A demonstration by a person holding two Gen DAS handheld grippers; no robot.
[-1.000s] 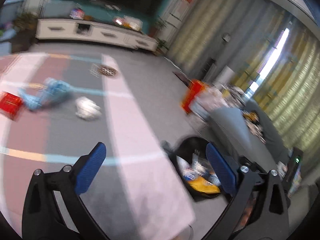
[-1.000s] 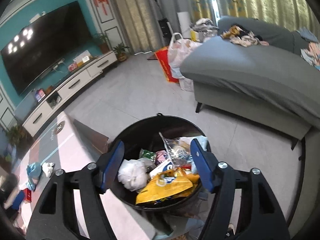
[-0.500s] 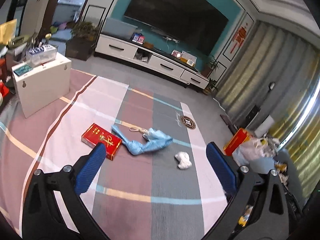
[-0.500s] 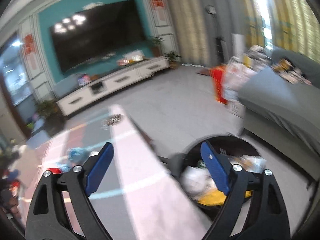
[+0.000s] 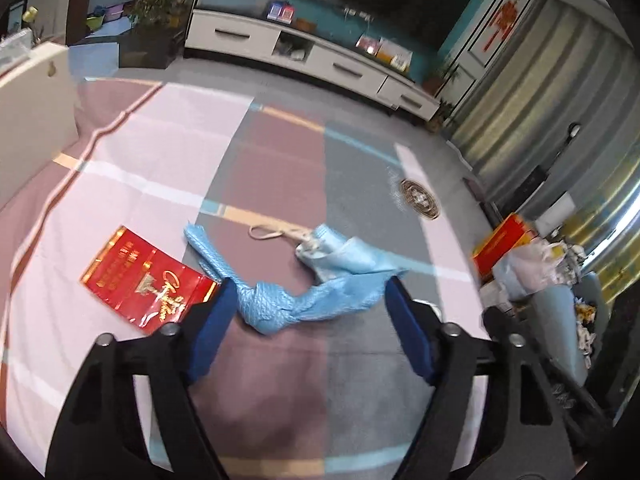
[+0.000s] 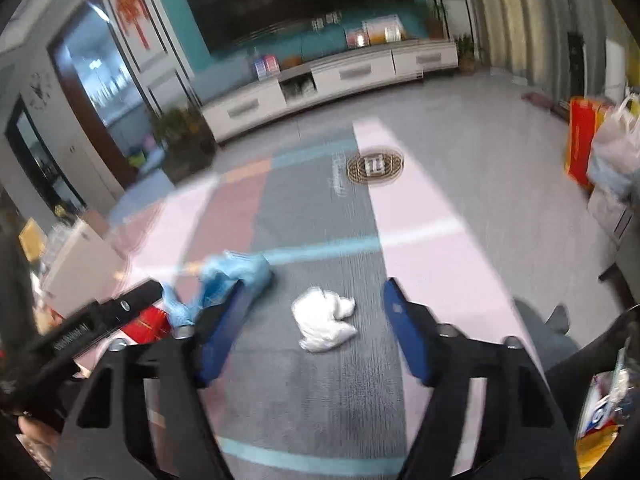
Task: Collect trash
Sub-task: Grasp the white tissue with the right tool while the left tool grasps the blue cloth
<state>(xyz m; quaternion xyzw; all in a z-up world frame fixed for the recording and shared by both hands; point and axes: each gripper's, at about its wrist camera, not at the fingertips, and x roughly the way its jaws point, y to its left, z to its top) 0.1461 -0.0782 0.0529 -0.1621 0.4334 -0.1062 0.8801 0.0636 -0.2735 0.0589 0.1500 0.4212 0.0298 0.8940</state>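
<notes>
Left tool (image 5: 308,304): jaws apart and closing, nothing clamped; the crumpled blue cloth (image 5: 304,300) lies on the striped rug (image 5: 168,152) in line with the gap between the 2 blue pads (image 5: 212,332), pads not pressing it as far as the view shows. A second, paler blue piece (image 5: 344,256) with a beige strap (image 5: 272,232) sits just behind the cloth, touching it. Red packet with gold print (image 5: 144,276) lies flat on the rug just left of the cloth, its near corner next to the left pad. Right tool (image 6: 316,324): jaws apart and closing, empty; white crumpled wad (image 6: 324,320) on the rug's grey stripe, framed between the pads and clear of both. In the right wrist view the blue cloth (image 6: 232,276) is left of the wad, partly behind the left pad, and the other tool's black body (image 6: 96,320) crosses the lower left over the red packet (image 6: 144,324). Containers: a red box (image 5: 504,240) and a translucent plastic bag (image 5: 532,264) stand side by side at the rug's far right edge; bag looks stuffed, contents too blurred to name. Bottom right of the right wrist view: a sliver of colourful wrappers (image 6: 600,420), container itself mostly cut off. White TV cabinet (image 6: 332,80) along the teal wall, small boxes on top. Round emblem (image 6: 374,166) printed on the rug beyond the wad.
</notes>
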